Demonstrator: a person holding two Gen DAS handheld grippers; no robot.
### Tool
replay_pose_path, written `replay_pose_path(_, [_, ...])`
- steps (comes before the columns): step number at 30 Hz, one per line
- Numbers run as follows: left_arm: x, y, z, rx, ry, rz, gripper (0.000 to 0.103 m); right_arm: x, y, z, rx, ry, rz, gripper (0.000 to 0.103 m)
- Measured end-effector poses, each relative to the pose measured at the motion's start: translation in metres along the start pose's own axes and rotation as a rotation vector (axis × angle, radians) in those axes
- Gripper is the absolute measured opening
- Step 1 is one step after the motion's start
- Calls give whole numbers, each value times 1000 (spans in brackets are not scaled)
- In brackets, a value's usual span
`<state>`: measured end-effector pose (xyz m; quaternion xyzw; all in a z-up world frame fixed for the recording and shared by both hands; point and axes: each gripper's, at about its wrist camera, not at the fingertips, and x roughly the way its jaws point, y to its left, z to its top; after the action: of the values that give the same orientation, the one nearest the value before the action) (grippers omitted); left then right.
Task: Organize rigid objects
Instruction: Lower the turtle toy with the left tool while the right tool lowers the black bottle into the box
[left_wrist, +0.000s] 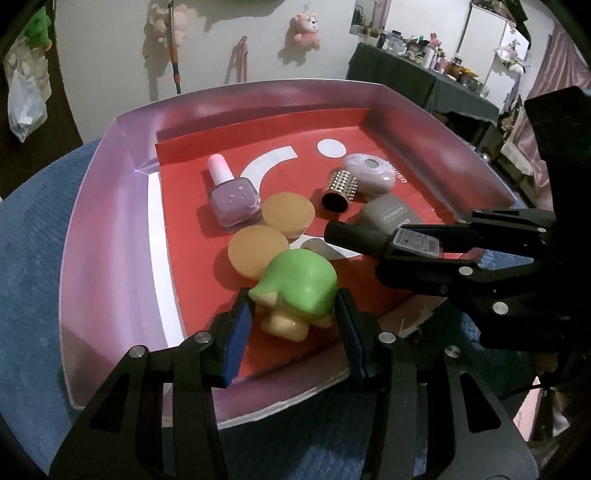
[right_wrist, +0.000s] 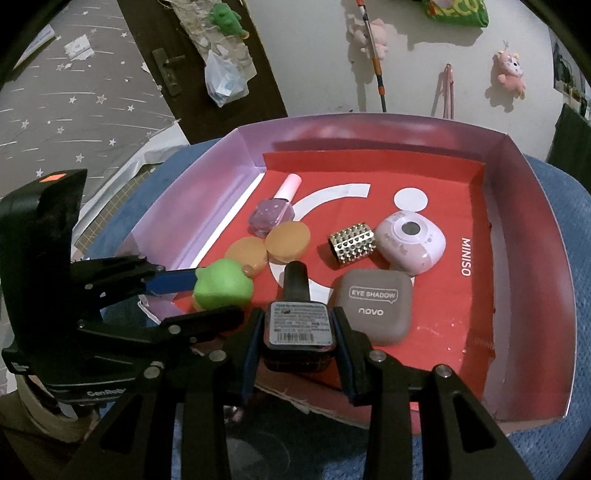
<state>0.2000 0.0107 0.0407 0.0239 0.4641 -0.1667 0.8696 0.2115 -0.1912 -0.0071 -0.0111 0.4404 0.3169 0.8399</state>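
My left gripper (left_wrist: 293, 299) is shut on a small toy figure (left_wrist: 295, 277) with a green cap and a pale yellow body, low over the near edge of the tray's red floor. In the right wrist view the toy (right_wrist: 221, 284) shows at the left between the left gripper's blue pads (right_wrist: 173, 282). My right gripper (right_wrist: 299, 319) is shut on a dark bottle (right_wrist: 297, 325) with a barcode label, its black cap pointing into the tray. The left wrist view shows that bottle (left_wrist: 415, 242) coming in from the right, beside the toy.
The pink-walled tray (left_wrist: 110, 221) sits on blue cloth. Inside lie a lilac nail polish bottle (left_wrist: 232, 199), two orange discs (left_wrist: 288, 214), a gold studded cylinder (left_wrist: 340, 188), a pink compact (left_wrist: 369, 173) and a grey-brown eye shadow case (right_wrist: 373, 302). The floor's far side is bare.
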Motion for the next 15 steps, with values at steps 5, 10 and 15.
replay_pose_path(5, [2, 1, 2, -10, -4, 3, 43, -2, -2, 1, -20, -25, -75, 38])
replay_pose_path(10, [3, 1, 2, -11, -9, 14, 42, -5, -8, 1, 13, -21, -43, 38])
replay_pose_path(15, [5, 4, 4, -17, -9, 17, 42, 0, -1, -1, 2, 6, 4, 38])
